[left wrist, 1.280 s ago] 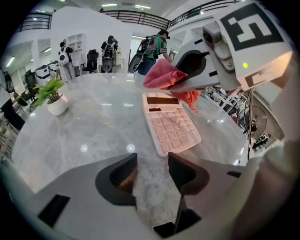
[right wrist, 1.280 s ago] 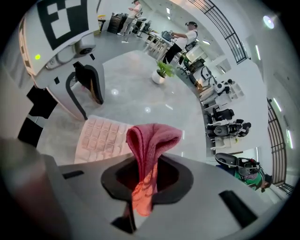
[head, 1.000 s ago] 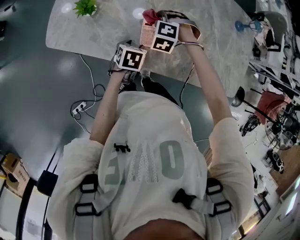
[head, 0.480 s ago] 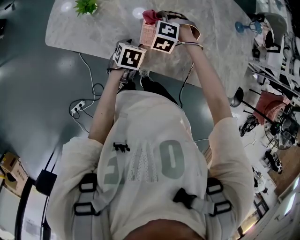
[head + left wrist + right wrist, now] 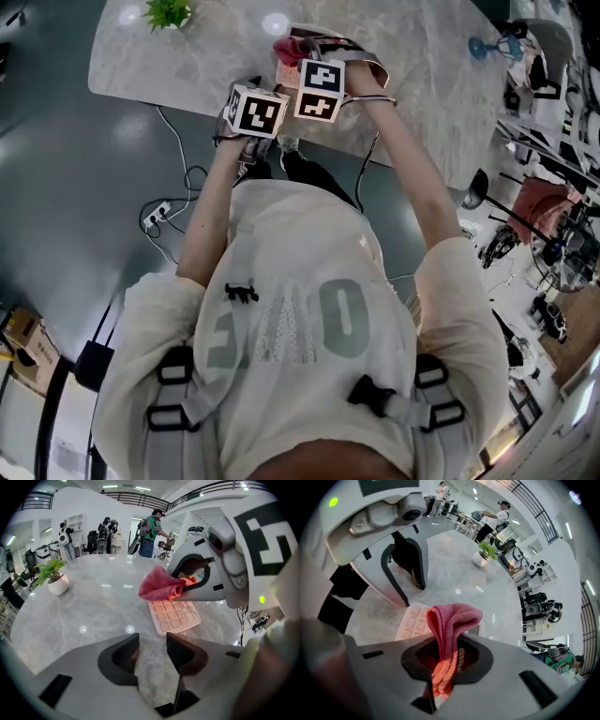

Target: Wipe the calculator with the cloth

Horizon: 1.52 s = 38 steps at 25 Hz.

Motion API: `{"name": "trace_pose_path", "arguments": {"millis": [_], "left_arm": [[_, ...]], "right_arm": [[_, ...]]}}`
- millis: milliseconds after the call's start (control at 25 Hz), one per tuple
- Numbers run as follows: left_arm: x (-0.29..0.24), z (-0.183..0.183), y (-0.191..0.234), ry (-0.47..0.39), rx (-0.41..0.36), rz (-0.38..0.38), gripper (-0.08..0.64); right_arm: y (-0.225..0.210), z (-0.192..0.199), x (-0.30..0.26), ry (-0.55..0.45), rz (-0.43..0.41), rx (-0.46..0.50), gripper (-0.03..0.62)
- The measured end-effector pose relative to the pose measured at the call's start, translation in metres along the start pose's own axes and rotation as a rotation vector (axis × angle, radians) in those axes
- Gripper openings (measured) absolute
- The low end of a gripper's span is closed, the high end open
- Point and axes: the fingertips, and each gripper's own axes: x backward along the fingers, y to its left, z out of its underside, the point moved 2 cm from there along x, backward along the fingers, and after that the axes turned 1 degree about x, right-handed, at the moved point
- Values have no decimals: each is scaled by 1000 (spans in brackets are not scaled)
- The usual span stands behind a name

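Observation:
A pale pink calculator (image 5: 176, 616) lies flat on the grey marble table (image 5: 187, 56). My right gripper (image 5: 445, 653) is shut on a bunched red-pink cloth (image 5: 452, 618), which hangs over the calculator's far end (image 5: 410, 620); whether it touches the keys is unclear. From the left gripper view, the cloth (image 5: 159, 585) covers the calculator's top edge. My left gripper (image 5: 152, 644) stands just short of the calculator's near edge. Its jaws have just been closing, a gap still shows, and only bare table lies between them. In the head view both marker cubes sit side by side, hiding most of the calculator (image 5: 284, 75).
A small potted plant (image 5: 54, 576) stands on the table to the far left. The table edge runs close under the person's wrists. Cables and a power strip (image 5: 159, 216) lie on the dark floor below. Several people stand far off in the room.
My right gripper has shifted left with the cloth, closer to the left gripper and over the calculator. The left gripper has stayed where it was.

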Motion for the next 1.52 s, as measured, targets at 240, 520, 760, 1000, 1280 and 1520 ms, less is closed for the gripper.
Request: {"name": "trace_pose_path", "arguments": {"millis": [240, 520, 760, 1000, 1280, 1520], "left_arm": [[-1, 0, 0, -4, -5, -1, 193], [0, 2, 0, -4, -19, -6, 193], [0, 3, -1, -4, -51, -18, 190], [-1, 2, 0, -8, -36, -6, 190], [1, 0, 1, -6, 0, 4, 190], [3, -8, 2, 25, 32, -13, 190]], "right_arm": [[31, -11, 8, -43, -81, 26, 55], [58, -22, 14, -62, -118, 37, 55], [63, -24, 16, -68, -149, -11, 55], [62, -24, 15, -70, -153, -21, 55], [57, -23, 18, -74, -153, -18, 55], [16, -16, 31, -73, -57, -50, 55]]}}
